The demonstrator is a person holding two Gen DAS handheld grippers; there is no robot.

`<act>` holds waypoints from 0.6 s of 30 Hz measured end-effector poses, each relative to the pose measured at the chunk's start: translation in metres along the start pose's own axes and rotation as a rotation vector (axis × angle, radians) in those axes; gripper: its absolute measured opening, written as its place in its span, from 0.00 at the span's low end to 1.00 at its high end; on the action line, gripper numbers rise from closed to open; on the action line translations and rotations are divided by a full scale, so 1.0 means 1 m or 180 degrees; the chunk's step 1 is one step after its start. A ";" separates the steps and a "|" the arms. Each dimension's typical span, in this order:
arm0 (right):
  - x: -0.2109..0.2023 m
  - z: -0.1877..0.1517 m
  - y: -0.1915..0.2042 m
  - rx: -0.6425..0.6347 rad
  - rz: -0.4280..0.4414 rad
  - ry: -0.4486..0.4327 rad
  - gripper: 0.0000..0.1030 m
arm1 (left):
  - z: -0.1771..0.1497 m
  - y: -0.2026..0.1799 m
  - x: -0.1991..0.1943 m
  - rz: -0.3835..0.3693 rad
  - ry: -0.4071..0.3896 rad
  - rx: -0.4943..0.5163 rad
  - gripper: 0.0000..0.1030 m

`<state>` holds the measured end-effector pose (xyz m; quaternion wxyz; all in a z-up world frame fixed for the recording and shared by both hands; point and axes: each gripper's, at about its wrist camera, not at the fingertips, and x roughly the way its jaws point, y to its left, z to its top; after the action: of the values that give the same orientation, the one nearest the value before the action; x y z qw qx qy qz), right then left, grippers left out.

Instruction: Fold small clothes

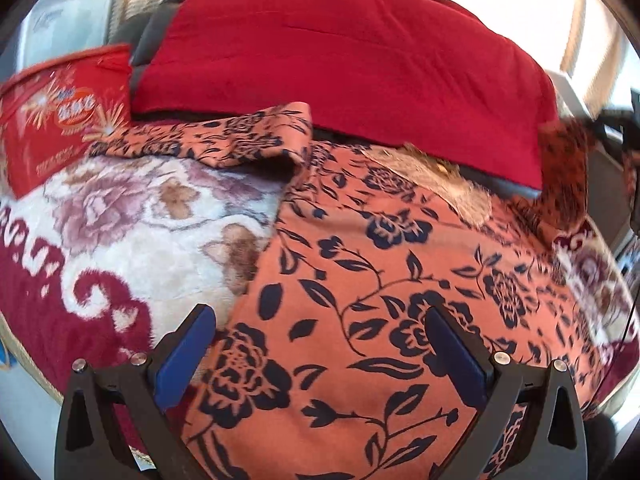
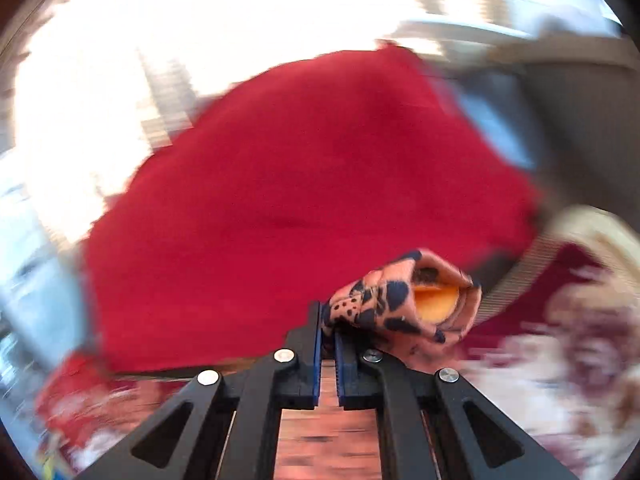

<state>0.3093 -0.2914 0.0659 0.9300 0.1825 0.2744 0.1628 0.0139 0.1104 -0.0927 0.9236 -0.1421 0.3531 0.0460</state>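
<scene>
1. The left gripper (image 1: 320,354) had its 2 blue-padded fingers (image 1: 184,354) spread wide at the bottom of the left wrist view, holding nothing, poised over the orange floral garment (image 1: 384,280).
2. The right gripper (image 2: 328,334) had its fingers pressed together, pinching a bunched corner of the orange floral garment (image 2: 400,304) at lower center of the right wrist view.
3. The garment lay spread across the center and lower right of the left wrist view, with 1 strip (image 1: 224,136) reaching toward the upper left.
4. Beneath it lay a plush floral blanket (image 1: 132,216), cream and maroon, at left.
5. A red quilt (image 1: 344,52) filled the upper part of the frame, its near edge overlapping the garment.
6. A red printed bag (image 1: 60,116) sat at the left edge, beside the quilt.
7. The right wrist view was motion-blurred.
</scene>
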 end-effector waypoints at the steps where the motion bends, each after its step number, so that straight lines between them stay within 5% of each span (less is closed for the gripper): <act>1: 0.005 -0.003 0.032 -0.0074 0.0216 0.0010 0.07 | 0.000 0.005 -0.001 -0.0007 0.0000 -0.0076 1.00; 3: 0.019 -0.019 0.079 -0.0079 0.0565 0.0040 0.08 | 0.001 0.015 -0.003 -0.0049 0.0014 -0.0208 1.00; 5: 0.056 -0.048 0.119 -0.0091 0.0885 0.0391 0.32 | 0.001 0.024 -0.003 -0.0092 0.0035 -0.0340 1.00; 6: 0.071 -0.062 0.131 -0.0121 0.0898 0.0551 0.79 | 0.001 0.027 -0.003 -0.0113 0.0047 -0.0381 1.00; 7: 0.088 -0.080 0.136 -0.0102 0.0902 0.0670 1.00 | 0.000 0.029 -0.003 -0.0134 0.0058 -0.0424 1.00; 13: 0.131 -0.166 0.095 0.0364 0.0848 0.1248 1.00 | -0.001 0.033 -0.003 -0.0185 0.0074 -0.0498 1.00; 18: 0.071 -0.194 0.029 0.0448 0.0835 0.1127 1.00 | 0.000 0.024 0.001 -0.0191 0.0084 -0.0416 1.00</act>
<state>0.2490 -0.1886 -0.1055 0.8232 0.2497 0.4179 0.2922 0.0097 0.1332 -0.0991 0.9085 -0.2133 0.3571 0.0394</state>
